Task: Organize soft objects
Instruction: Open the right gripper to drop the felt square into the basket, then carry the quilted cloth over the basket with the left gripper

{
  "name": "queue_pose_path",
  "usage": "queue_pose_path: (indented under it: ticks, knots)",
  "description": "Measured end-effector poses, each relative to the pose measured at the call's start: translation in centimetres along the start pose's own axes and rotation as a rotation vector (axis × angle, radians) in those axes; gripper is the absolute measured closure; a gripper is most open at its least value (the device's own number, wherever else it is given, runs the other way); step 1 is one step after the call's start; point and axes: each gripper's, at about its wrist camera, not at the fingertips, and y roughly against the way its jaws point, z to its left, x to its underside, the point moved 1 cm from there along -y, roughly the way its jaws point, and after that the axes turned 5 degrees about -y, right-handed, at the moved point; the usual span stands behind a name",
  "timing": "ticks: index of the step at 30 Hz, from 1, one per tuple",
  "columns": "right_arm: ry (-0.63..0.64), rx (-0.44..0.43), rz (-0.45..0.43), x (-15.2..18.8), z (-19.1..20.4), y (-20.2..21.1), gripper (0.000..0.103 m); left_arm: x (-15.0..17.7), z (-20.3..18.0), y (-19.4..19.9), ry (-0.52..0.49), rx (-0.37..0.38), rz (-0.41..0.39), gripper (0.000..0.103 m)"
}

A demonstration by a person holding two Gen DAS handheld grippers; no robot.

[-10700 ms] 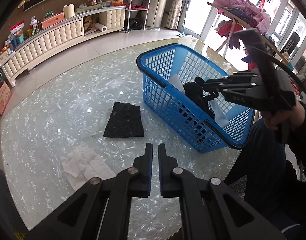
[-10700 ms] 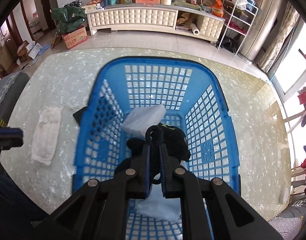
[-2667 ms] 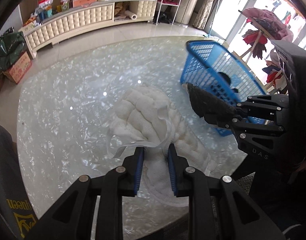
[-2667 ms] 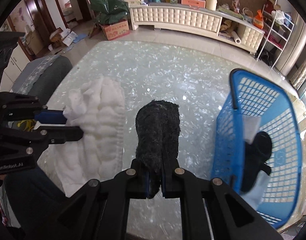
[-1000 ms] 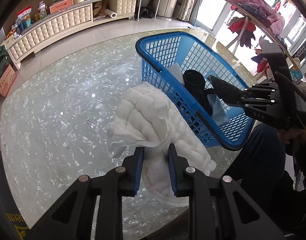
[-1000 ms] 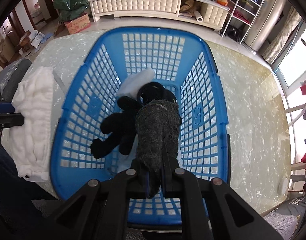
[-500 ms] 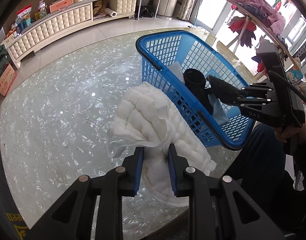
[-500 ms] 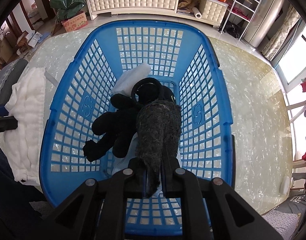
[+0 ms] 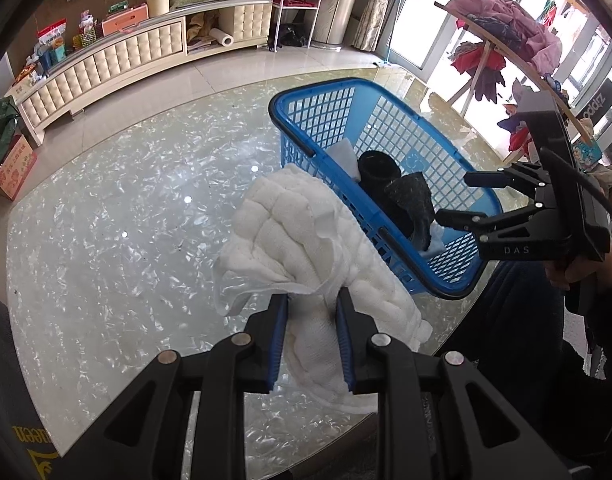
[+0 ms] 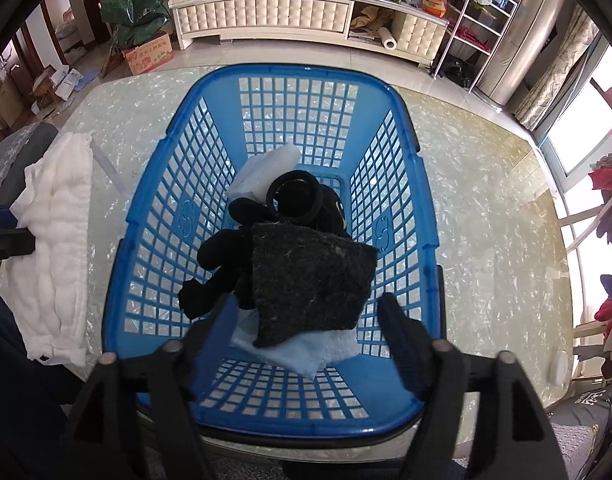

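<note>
My left gripper [image 9: 310,312] is shut on a white quilted cloth [image 9: 306,248], held above the table just left of the blue basket [image 9: 306,100]. My right gripper [image 10: 306,312] is open over the near end of the basket [image 10: 402,120]; it also shows in the left wrist view [image 9: 454,196]. A black fuzzy pad [image 10: 310,280] lies loose in the basket [image 9: 412,200] on top of a black plush toy [image 10: 242,248] and pale blue and white cloths [image 10: 306,350]. The white cloth also shows at the left of the right wrist view [image 10: 50,240].
The basket stands near the right edge of a round, marbled glass table [image 9: 106,220]. A person's legs [image 9: 518,340] are at the table's near right. A long cream cabinet [image 10: 266,16] and a clothes rack [image 9: 506,40] stand beyond the table.
My right gripper has opened and let go of the black pad, which now rests in the basket. My left gripper still holds the white cloth in about the same place.
</note>
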Motion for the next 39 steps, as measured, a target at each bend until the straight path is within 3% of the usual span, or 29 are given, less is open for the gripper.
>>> queue_pose_path:
  ticks: [4, 6, 17, 30, 39]
  knots:
    - [0.004, 0.013, -0.019, 0.1, 0.0, 0.7, 0.015, 0.1, -0.2, 0.8, -0.003, -0.005, -0.013, 0.082]
    - [0.007, 0.014, -0.022, 0.3, 0.2, 0.9, 0.007, 0.1, -0.4, 1.2, -0.008, -0.008, -0.019, 0.082]
    - [0.018, 0.022, -0.079, 1.3, 0.9, 3.2, 0.001, -1.1, -2.1, 3.6, -0.037, -0.005, -0.066, 0.081]
    - [-0.024, 0.02, -0.143, 1.8, -0.9, 4.9, 0.001, -4.4, -4.9, 3.3, -0.1, 0.022, -0.078, 0.081]
    - [-0.07, 0.01, -0.137, 1.5, -3.1, 3.9, 0.001, -7.3, -6.2, 0.5, -0.13, 0.037, -0.049, 0.081]
